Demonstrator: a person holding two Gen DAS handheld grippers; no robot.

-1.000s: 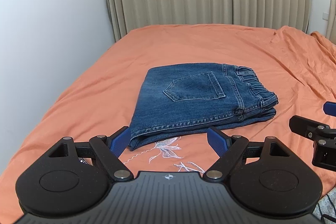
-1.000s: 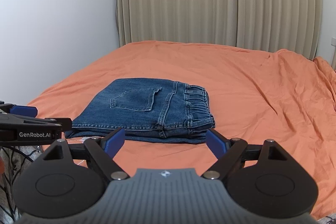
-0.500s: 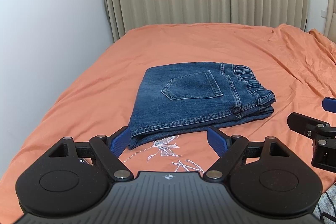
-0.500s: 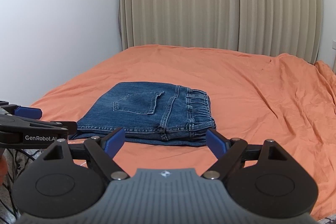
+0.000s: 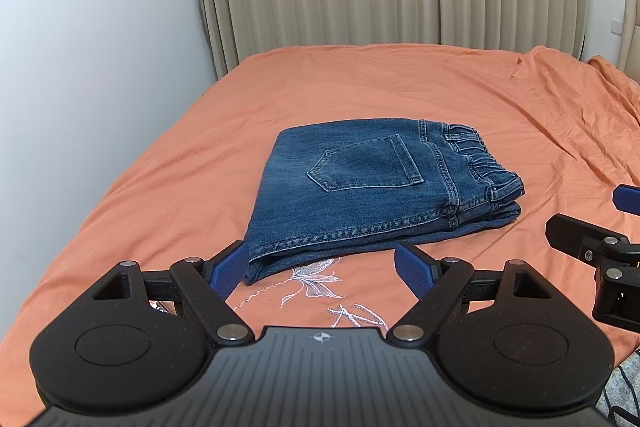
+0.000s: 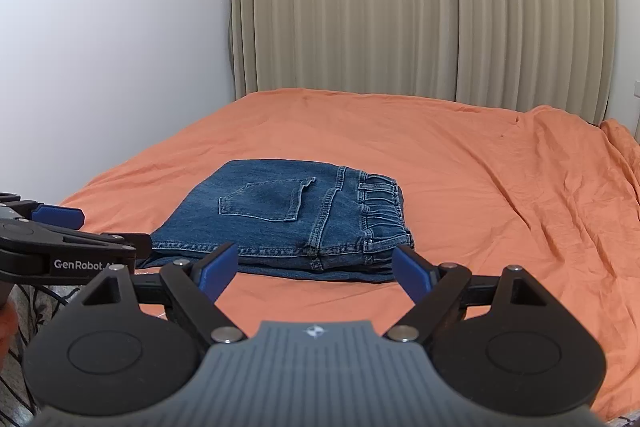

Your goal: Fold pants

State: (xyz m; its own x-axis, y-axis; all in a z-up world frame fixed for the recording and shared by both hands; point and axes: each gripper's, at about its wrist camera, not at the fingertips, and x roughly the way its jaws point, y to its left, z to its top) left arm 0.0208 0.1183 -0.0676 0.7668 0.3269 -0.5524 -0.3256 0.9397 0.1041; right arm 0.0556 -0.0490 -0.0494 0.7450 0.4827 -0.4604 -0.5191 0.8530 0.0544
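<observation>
Both the left gripper (image 5: 320, 269) and right gripper (image 6: 314, 269), jaws spread and empty, have drawn back from the folded jeans (image 5: 372, 187) mid-frame on the bed (image 5: 400, 83); folding looks finished.

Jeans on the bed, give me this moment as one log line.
jeans: folded, flat on orange bed | left gripper: jaws open, empty | right gripper: jaws open, empty | fold looks done

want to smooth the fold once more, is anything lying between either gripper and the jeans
Nothing visible does. The folded jeans lie alone on the orange bedsheet, and only bare sheet with an embroidered flower pattern separates them from the open left gripper and the open right gripper.
</observation>
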